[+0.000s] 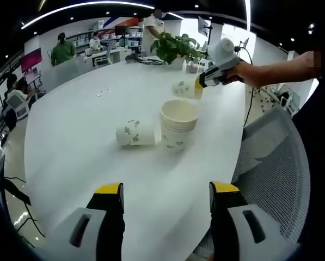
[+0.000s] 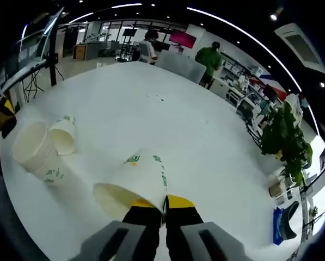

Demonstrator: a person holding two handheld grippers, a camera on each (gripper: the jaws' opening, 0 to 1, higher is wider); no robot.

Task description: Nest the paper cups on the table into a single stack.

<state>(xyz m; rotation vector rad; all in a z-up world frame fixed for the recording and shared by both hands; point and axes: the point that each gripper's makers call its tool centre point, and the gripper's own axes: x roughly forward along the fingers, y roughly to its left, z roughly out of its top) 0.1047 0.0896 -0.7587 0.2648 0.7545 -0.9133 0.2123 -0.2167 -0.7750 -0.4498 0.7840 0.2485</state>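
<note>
With the right tongs point(image 2: 165, 209) clamped on the rim of a white printed paper cup point(image 2: 135, 182) held on its side, we see the upright stack of matching cups point(image 1: 178, 124) on the white worktop point(image 1: 86, 163) below and nearer, the left tongs point(image 1: 166, 196) wide and unloaded.

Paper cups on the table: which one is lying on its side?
The single cup beside the upright stack; the third cup is held by the right gripper.

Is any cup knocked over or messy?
Yes. One cup lies on its side on the table, beside the upright stack. The right tool holds another cup by its rim, also sideways. Nothing looks spilled or crushed.
</note>
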